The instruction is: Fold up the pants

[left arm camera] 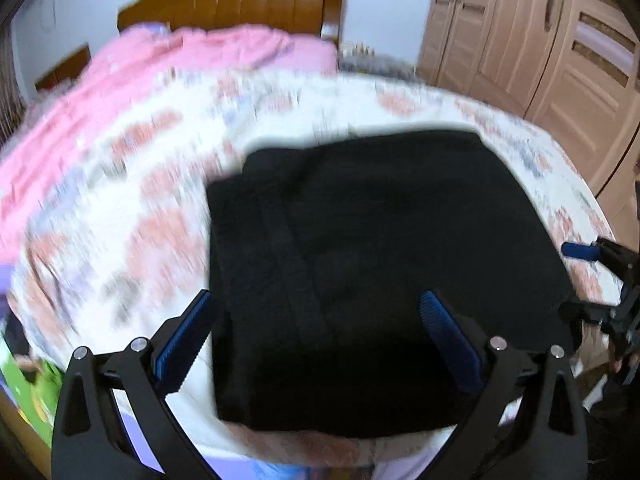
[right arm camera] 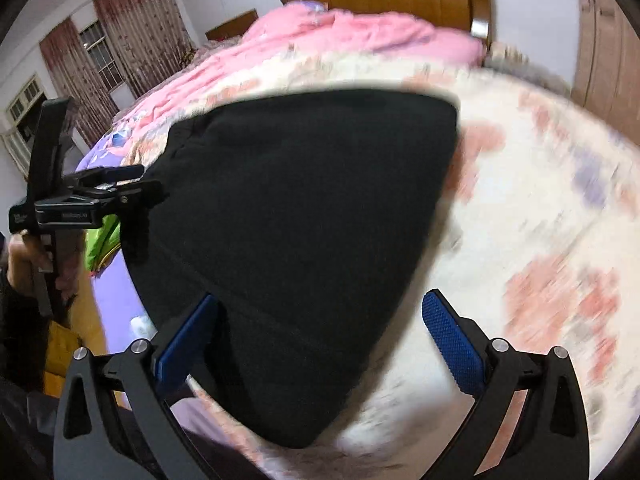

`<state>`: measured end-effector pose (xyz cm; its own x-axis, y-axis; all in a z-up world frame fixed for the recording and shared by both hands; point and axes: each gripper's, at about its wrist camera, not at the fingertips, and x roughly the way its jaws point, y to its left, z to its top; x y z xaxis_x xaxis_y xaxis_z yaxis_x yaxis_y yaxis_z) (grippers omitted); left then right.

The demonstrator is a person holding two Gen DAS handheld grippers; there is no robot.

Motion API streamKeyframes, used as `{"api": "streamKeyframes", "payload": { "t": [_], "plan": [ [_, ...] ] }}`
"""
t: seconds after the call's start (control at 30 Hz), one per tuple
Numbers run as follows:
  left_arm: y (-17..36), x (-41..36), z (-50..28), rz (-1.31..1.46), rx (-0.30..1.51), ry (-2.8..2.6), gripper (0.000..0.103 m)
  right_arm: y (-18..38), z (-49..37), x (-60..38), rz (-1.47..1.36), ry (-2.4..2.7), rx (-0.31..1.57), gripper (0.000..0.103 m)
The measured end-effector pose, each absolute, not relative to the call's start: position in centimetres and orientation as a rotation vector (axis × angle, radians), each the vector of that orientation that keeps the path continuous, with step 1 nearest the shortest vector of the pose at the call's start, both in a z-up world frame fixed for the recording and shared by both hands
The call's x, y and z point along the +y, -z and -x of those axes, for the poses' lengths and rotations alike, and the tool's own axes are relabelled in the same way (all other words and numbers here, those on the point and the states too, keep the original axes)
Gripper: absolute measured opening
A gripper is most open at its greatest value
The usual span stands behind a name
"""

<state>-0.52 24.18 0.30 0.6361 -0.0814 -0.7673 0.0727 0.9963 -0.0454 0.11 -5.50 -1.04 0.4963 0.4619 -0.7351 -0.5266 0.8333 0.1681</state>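
Left gripper [left arm camera: 316,336], jaws apart, empty, hovers over the near edge of the pants [left arm camera: 360,280]. Right gripper [right arm camera: 320,340], jaws apart too, nothing held, sits above the pants' near corner.

Pants: black, already a compact folded stack, lying flat on the bed [left arm camera: 140,208] at its near edge, right side (floral cover under them, blurred).

Judged step: finishing, or one last fold. To do it well, close each gripper on all layers at the near corners, lift level, lay over without dragging, then flatten.

Farther: pink quilt [left arm camera: 120,80], headboard [left arm camera: 240,0], wardrobe [left arm camera: 540,40]. No containers visible.
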Motion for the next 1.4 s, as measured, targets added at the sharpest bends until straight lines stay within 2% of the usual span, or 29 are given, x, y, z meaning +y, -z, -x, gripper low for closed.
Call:
{"api": "streamKeyframes", "payload": {
  "t": [0.1,0.3,0.43,0.53,0.73,0.87,0.93,1.03,1.1,1.2,1.33,1.4],
  "plan": [
    [-1.3,24.9,-1.9,0.038,0.828,0.082,0.102,-0.2,-4.2,-6.4,0.028,-0.526,0.837,0.098],
    [0.0,24.9,-8.8,0.004,0.885,0.039,0.101,-0.3,-13.5,-2.7,0.021,-0.498,0.838,0.098],
    [2.5,25.7,-11.0,-0.003,0.978,0.04,0.102,1.9,-18.2,-1.6,0.108,-0.412,0.899,0.098],
    [3.4,27.2,-10.7,0.092,0.958,0.073,0.102,3.0,-19.0,-3.5,0.045,-0.436,0.92,0.098],
    [4.2,28.3,-11.1,0.189,0.978,0.118,0.102,1.1,-17.2,-5.0,0.001,-0.423,0.856,0.098],
    [4.0,27.7,-10.7,0.16,0.961,0.096,0.102,2.8,-17.3,-4.9,0.102,-0.345,0.871,0.098],
    [4.0,27.6,-10.7,0.152,0.961,0.094,0.102,2.8,-17.6,-6.8,-0.017,-0.29,0.903,0.098],
    [4.0,27.8,-10.7,0.163,0.963,0.096,0.102,0.3,-14.8,-7.2,-0.059,-0.307,0.825,0.098],
    [3.8,27.7,-10.6,0.158,0.956,0.088,0.102,-0.3,-12.8,-5.7,-0.04,-0.398,0.838,0.098],
    [1.8,27.7,-9.0,0.13,0.9,-0.035,0.101,-1.1,-7.9,-4.0,0.039,-0.463,0.808,0.098],
    [-3.2,28.0,-2.6,0.153,0.735,-0.057,0.101,-0.9,-3.0,-3.8,0.048,-0.48,0.81,0.098],
    [-3.0,27.0,-1.1,0.11,0.752,-0.045,0.101,-0.2,-1.0,-3.2,0.088,-0.475,0.818,0.098]
  ]
}}
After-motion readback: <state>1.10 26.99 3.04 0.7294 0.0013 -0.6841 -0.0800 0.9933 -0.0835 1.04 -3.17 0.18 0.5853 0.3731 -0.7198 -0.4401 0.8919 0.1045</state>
